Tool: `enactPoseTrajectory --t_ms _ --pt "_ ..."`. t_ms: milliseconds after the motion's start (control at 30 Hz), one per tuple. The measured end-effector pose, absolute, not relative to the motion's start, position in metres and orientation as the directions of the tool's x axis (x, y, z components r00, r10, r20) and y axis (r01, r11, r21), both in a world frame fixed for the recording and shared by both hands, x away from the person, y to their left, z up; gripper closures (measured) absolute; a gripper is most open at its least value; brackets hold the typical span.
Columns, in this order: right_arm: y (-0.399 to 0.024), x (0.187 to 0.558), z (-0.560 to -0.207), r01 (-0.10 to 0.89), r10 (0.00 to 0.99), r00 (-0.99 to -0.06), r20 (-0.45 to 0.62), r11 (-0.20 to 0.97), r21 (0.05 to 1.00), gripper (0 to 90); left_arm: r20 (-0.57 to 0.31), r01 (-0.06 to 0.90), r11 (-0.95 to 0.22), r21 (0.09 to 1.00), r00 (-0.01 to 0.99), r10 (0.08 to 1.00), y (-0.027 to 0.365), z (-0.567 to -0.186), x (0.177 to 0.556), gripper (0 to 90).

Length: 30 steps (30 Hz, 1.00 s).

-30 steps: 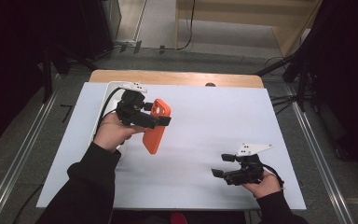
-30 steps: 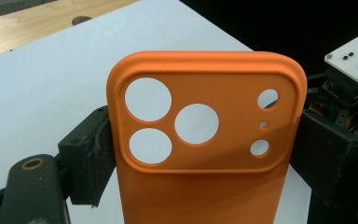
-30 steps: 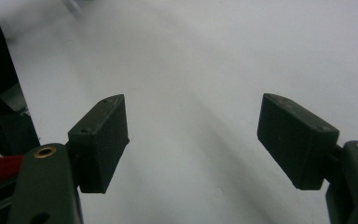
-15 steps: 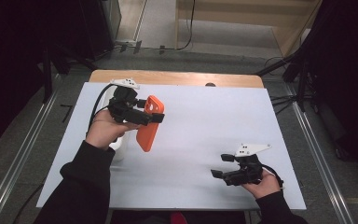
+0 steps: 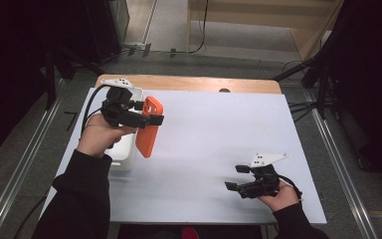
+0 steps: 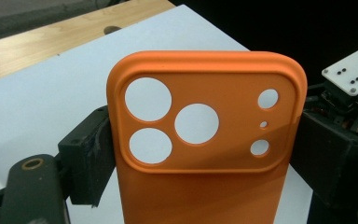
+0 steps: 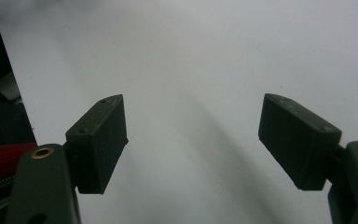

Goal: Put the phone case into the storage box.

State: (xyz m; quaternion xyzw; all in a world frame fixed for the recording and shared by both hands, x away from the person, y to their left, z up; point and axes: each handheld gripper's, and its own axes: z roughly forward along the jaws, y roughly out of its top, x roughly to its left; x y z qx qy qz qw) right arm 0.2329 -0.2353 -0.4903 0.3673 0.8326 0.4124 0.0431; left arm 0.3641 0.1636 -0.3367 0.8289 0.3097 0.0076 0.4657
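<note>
Both jaws of the left hand-held gripper (image 5: 151, 118) clamp the orange case's (image 5: 147, 128) edges; the right hand-held gripper (image 5: 238, 178) gapes empty.

A white tabletop (image 5: 204, 149) covers most of the scene, with a strip of bare wood (image 5: 189, 83) showing along its far edge. On its left side, toward the far corner, sits a white box-like container (image 5: 124, 149). The tabletop stands on a grey floor (image 5: 40, 159) with metal rails.
</note>
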Motion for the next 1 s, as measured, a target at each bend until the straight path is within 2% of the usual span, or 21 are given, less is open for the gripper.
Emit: enactPoseTrajectory --t_ms 433,1000 --pt "-0.234 0.232 -0.488 0.569 0.641 -0.733 0.227 0.394 0.722 22.3 -0.272 0.509 -0.321 0.798 0.781 0.562 0.191 -0.327 0.366 15.9" --pt "-0.232 0.231 -0.489 0.561 0.625 -0.747 0.227 0.409 0.72 22.3 -0.226 0.517 -0.28 0.809 0.713 0.663 0.212 -0.322 0.368 15.8"
